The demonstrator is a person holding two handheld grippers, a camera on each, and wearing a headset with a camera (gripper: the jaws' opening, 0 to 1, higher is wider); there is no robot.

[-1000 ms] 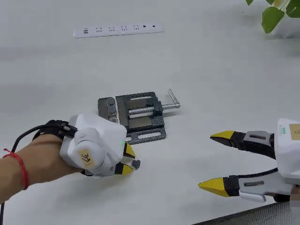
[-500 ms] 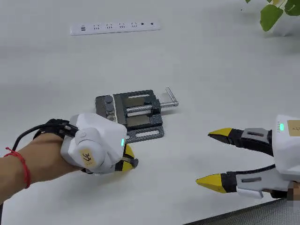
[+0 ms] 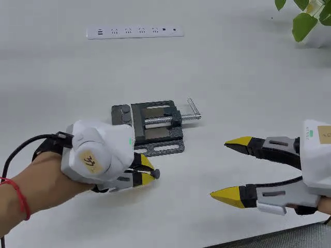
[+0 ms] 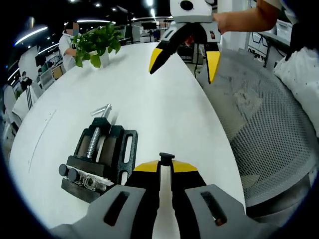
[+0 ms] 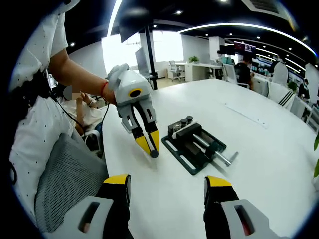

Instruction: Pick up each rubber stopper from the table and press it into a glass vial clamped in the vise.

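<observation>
A: Since the list starts with the grippers, how wide does each one stand?

B: Item one, left gripper (image 3: 149, 172): white housing, black jaws with yellow tips. The jaws are drawn almost together, pinching a small dark rubber stopper (image 3: 155, 174) at the very tips. Item two, right gripper (image 3: 220, 169): same make, jaws spread wide, nothing between them and touching nothing, held over the white table (image 3: 243, 82).

A: What is hidden or hard to read?

B: In the head view the left gripper's housing and the hand behind it cover most of its jaws, leaving the yellow tips and the end of the stopper in sight. I cannot tell whether the stopper touches the table. The right gripper's housing is cut off at the picture's edge. At the fixed end of the dark metal bench vise (image 3: 155, 129), the left gripper view shows a row of small round pieces (image 4: 82, 178). Two are dark and the rest clear and shiny, too small to say whether they are vials.

A: Where is the stopper relative to the rest?

B: It pokes out just past the tips of the left gripper, just beside the near edge of the vise's slotted base and not over the vise's jaws. The right gripper is well apart from it, tips pointing toward it.

A: Other entries?

B: A long white power strip (image 3: 134, 32) at the far side of the table and a green leafy plant (image 3: 305, 18) at the far corner, both well apart from the vise.
</observation>
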